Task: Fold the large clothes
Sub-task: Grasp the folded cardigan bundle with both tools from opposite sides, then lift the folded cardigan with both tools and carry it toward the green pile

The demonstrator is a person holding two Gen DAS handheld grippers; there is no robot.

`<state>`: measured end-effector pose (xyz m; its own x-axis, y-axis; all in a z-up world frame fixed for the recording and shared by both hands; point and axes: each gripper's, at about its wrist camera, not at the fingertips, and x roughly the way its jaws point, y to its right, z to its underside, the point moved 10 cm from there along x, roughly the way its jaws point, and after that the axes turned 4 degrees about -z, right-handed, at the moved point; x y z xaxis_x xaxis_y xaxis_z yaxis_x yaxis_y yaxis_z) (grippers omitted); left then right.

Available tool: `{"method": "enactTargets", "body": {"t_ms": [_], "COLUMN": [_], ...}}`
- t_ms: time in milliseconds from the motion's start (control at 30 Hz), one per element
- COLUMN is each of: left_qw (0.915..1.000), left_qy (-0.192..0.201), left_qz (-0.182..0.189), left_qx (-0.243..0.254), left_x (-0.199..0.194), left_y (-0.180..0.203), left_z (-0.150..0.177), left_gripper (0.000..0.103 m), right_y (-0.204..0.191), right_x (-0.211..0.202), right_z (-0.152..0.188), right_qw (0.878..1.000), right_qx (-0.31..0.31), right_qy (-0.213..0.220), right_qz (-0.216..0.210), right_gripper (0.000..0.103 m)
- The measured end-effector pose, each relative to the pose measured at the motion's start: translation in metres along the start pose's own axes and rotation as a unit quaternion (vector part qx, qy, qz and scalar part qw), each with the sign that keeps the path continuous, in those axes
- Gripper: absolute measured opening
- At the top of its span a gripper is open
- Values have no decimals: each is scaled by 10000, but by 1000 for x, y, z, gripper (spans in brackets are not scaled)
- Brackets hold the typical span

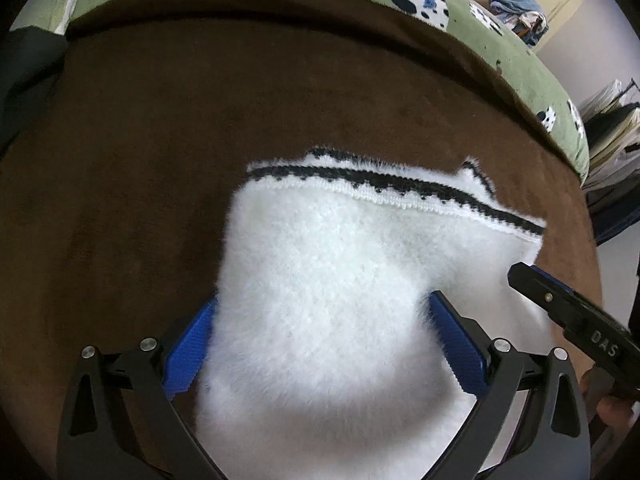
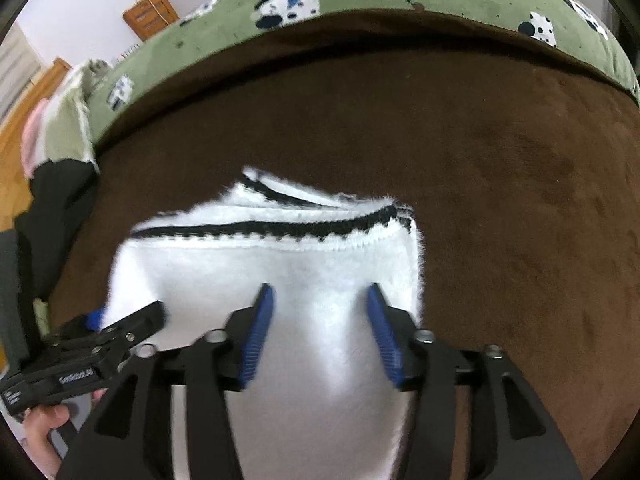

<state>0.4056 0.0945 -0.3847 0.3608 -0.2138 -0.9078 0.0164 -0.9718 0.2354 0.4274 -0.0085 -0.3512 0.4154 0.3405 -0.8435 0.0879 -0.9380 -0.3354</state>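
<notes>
A fluffy white garment with black zigzag trim (image 1: 340, 264) lies folded on a brown blanket (image 1: 160, 140). It also shows in the right wrist view (image 2: 280, 264). My left gripper (image 1: 324, 304) is open, its blue pads (image 1: 188, 348) spread wide either side of the white fabric. My right gripper (image 2: 320, 292) is open over the garment, its blue pads (image 2: 260, 332) apart with fabric between them. The right gripper shows in the left wrist view (image 1: 568, 308) at the garment's right side. The left gripper shows in the right wrist view (image 2: 92, 344) at the garment's left side.
The brown blanket (image 2: 500, 160) covers a bed with a green cow-print cover (image 1: 480, 20) along the far edge. Dark cloth (image 2: 52, 208) lies at the bed's left. A pile of clothes (image 1: 516, 12) and a wooden cabinet (image 2: 150, 14) stand beyond the bed.
</notes>
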Motion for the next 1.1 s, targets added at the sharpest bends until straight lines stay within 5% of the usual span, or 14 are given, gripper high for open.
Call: {"method": "enactTargets", "body": {"t_ms": [233, 367, 533, 767, 1100], "left_qw": [9986, 9978, 9963, 9795, 9543], "left_qy": [119, -160, -443, -471, -682], "left_qz": [265, 227, 727, 1907, 2906], "left_qx": [449, 604, 73, -455, -124], "left_x": [-64, -56, -28, -11, -11], "left_y": [-18, -46, -70, -73, -64], "left_z": [9, 33, 61, 73, 78], "left_gripper": [96, 96, 96, 94, 93], "right_y": [-8, 3, 16, 35, 32], "right_x": [-45, -49, -43, -28, -12], "right_z": [11, 33, 66, 97, 102], "right_qw": [9975, 9943, 9836, 9660, 9400], "right_qx": [138, 363, 735, 1096, 1213], "right_qy": [169, 2, -293, -585, -645], "right_qz": [-665, -1004, -1621, -2269, -3124], "right_gripper": [81, 81, 81, 82, 92]}}
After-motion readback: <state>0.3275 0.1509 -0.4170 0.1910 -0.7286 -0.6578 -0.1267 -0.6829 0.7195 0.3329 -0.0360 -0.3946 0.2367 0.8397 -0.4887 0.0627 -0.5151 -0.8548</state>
